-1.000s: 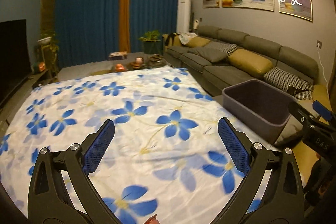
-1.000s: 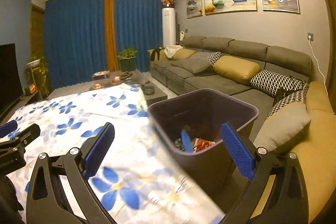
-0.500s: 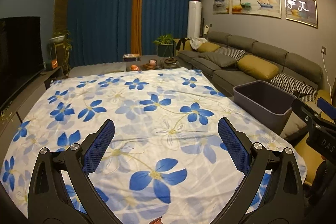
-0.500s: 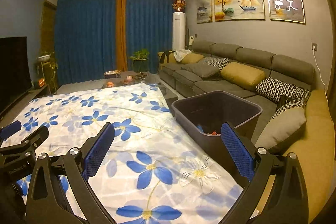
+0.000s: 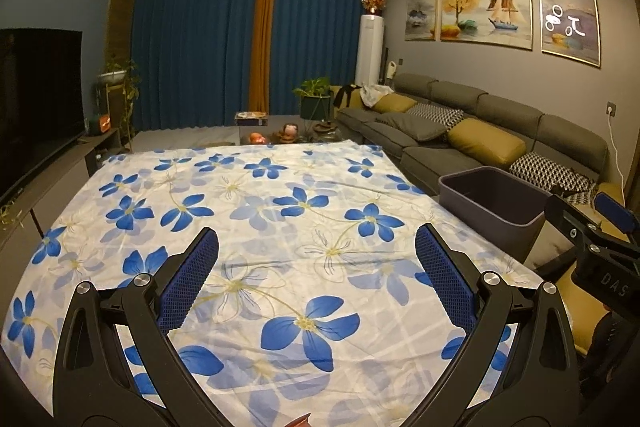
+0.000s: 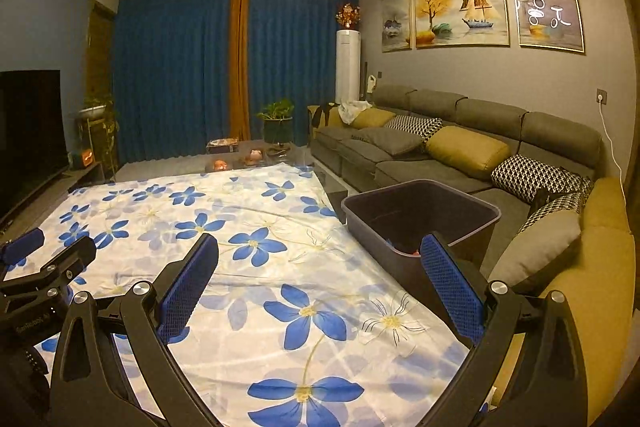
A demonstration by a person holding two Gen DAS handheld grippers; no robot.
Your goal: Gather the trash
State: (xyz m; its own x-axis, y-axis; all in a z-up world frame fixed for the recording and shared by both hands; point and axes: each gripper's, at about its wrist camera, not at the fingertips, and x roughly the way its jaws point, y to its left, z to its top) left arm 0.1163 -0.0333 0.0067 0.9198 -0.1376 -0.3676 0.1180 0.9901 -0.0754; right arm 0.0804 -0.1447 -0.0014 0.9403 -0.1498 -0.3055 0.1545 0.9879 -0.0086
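On the far left a flat black TV [image 5: 36, 99] is sitting on a low stand, with pleated blue curtains [image 5: 192, 43] hanging behind it. I am holding my left gripper [image 5: 316, 267] above the cloth [image 5: 256, 211], its black arms spread wide and its blue mesh-textured pads gripping nothing. The cloth is lying smooth, thin white fabric printed with blue five-petal flowers. My right gripper [image 6: 320, 271] is hanging beside the left one, likewise spread wide and empty. Just off the cloth's right edge the bin [image 6: 480, 231] is standing upright, a dark rectangular plastic tub with a rolled rim; a scrap of red trash [image 6: 406, 250] is showing at its bottom. Further right, the grey sofa [image 6: 472, 147] is carrying plump mustard cushions and houndstooth ones.
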